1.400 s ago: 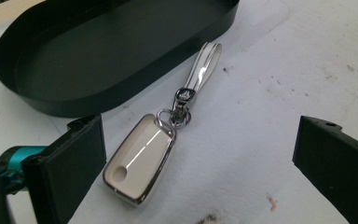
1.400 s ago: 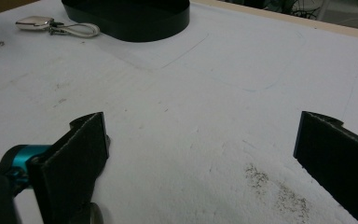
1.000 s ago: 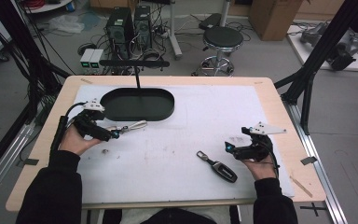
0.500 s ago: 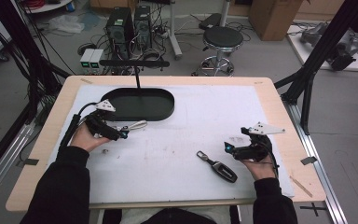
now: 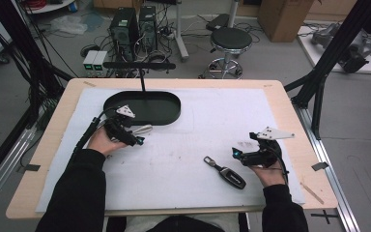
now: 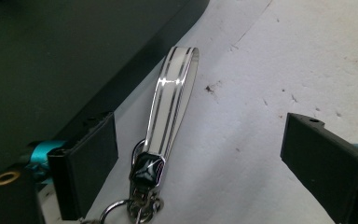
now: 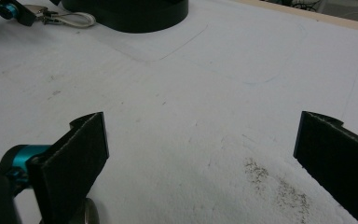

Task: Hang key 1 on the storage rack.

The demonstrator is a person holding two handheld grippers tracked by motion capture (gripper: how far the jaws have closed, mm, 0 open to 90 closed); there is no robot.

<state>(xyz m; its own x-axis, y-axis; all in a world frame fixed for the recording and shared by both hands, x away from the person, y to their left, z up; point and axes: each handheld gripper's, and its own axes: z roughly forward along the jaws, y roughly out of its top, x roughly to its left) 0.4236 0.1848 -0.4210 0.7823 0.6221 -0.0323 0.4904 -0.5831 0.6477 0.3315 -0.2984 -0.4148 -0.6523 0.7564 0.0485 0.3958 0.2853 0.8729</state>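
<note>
left gripper [image 6: 200, 154]: jaws wide apart, holding nothing | key strap [image 6: 170, 102] lies between its 2 fingers, nearer the left one | right gripper [image 7: 200, 158]: jaws wide apart, holding nothing

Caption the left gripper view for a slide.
Open left gripper straddling a white striped key strap beside the black tray.

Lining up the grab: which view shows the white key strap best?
The left gripper view: the white key strap lies close up between the open left tool jaws. The high view and right gripper view show it small.
</note>
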